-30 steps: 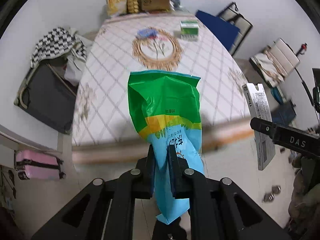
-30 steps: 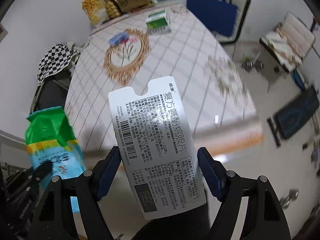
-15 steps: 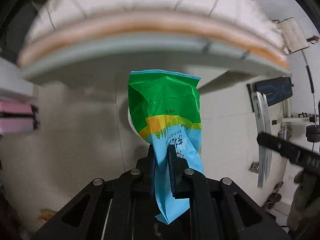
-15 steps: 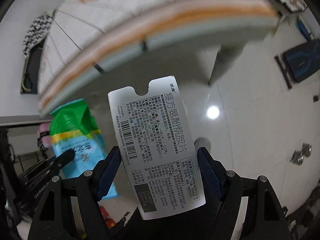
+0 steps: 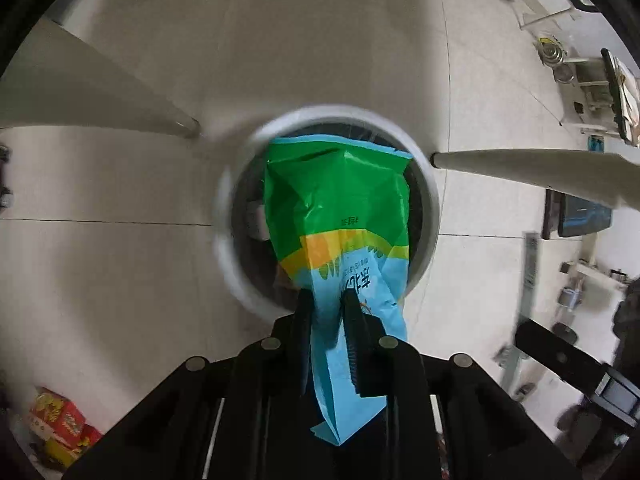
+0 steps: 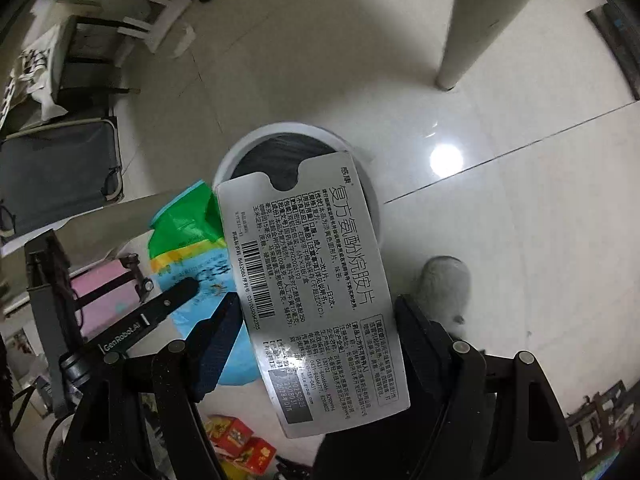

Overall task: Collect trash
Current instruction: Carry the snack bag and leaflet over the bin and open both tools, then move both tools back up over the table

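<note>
A green, yellow and blue snack bag (image 5: 340, 208) hangs between the fingers of my left gripper (image 5: 326, 308), straight above a round white bin with a black liner (image 5: 236, 184). The jaws are opening, with the bag's blue end still pinched between the pads. My right gripper (image 6: 320, 312) is shut on a silver medicine card (image 6: 316, 280) printed with black text and a barcode. It holds the card over the near side of the same bin (image 6: 240, 152). The left gripper's finger (image 6: 180, 296) and the bag (image 6: 184, 224) show at the left of the right wrist view.
White table legs (image 5: 120, 92) (image 5: 520, 164) (image 6: 468, 24) stand around the bin on the pale tiled floor. Red snack wrappers (image 5: 60, 420) lie nearby, along with a pink suitcase (image 6: 100, 288) and a grey folding cot (image 6: 52, 168). A grey slipper (image 6: 444, 284) is beside the bin.
Both grippers dropped from above the table to below its edge and tipped downward, ending over the bin. The left jaws have parted slightly around the bag. The right grip is unchanged.
</note>
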### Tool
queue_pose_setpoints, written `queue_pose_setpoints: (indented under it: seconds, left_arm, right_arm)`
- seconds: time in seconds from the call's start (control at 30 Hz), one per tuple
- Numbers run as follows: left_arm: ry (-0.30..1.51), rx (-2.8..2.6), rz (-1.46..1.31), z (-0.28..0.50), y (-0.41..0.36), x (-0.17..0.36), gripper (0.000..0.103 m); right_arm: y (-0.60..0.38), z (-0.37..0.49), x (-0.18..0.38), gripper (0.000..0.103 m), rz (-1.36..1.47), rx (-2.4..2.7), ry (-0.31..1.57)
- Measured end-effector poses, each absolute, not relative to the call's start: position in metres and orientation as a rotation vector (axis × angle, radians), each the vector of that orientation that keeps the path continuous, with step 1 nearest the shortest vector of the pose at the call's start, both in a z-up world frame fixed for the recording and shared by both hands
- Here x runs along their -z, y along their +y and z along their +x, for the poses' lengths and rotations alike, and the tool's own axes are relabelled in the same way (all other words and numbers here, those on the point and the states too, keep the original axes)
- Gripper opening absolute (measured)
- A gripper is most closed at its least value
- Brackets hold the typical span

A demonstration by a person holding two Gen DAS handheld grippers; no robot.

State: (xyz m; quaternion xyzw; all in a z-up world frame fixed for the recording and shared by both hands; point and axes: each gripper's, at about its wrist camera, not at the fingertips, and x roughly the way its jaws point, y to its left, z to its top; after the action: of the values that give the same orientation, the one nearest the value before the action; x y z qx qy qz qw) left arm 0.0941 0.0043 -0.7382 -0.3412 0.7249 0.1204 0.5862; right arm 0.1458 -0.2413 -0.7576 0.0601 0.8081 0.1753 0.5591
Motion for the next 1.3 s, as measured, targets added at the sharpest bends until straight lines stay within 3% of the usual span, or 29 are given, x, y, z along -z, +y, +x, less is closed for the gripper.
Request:
queue_pose_setpoints:
  seconds: [0.03,0.07,0.13,0.17,0.2,0.23,0.27,0.47,0.77,1.3]
  left_arm:
    - [1.697,-0.288,-0.807,0.095,0.007,0.748,0.018]
    - [1.697,-0.293,-0.817,0.097,0.01,0.757,0.027]
    - [1.686,-0.306,-0.812,0.095,0.014,0.761,0.052]
    - [1.667,-0.327,-0.805,0.091,0.018,0.76,0.076]
    - [1.657,-0.342,-0.803,0.086,0.018,0.759,0.093]
    - [1.653,-0.357,-0.804,0.083,0.02,0.757,0.097]
    - [1.647,-0.371,-0.814,0.079,0.021,0.754,0.098]
    - [1.606,-0.485,-0.674,0.058,0.013,0.72,0.098]
    - [1.6,-0.534,-0.515,0.042,-0.01,0.68,0.098]
    - [1.559,-0.532,-0.516,0.026,-0.045,0.574,0.098]
  right_arm:
    - [-0.238,0.148,0.777,0.079,0.156,-0.408,1.916]
    - [-0.235,0.149,0.791,0.079,0.171,-0.414,1.929]
    - [-0.228,0.152,0.822,0.08,0.195,-0.429,1.949]
    - [-0.226,0.154,0.831,0.08,0.195,-0.436,1.949]
    - [-0.224,0.155,0.839,0.086,0.195,-0.447,1.947]
    - [-0.221,0.154,0.845,0.093,0.195,-0.462,1.947]
    - [-0.222,0.154,0.849,0.103,0.197,-0.471,1.945]
    - [-0.211,0.155,0.834,0.103,0.095,-0.489,1.9]
    - [-0.207,0.141,0.78,0.103,-0.318,-0.454,1.692]
    - [-0.227,0.119,0.644,0.103,-0.426,-0.488,1.54]
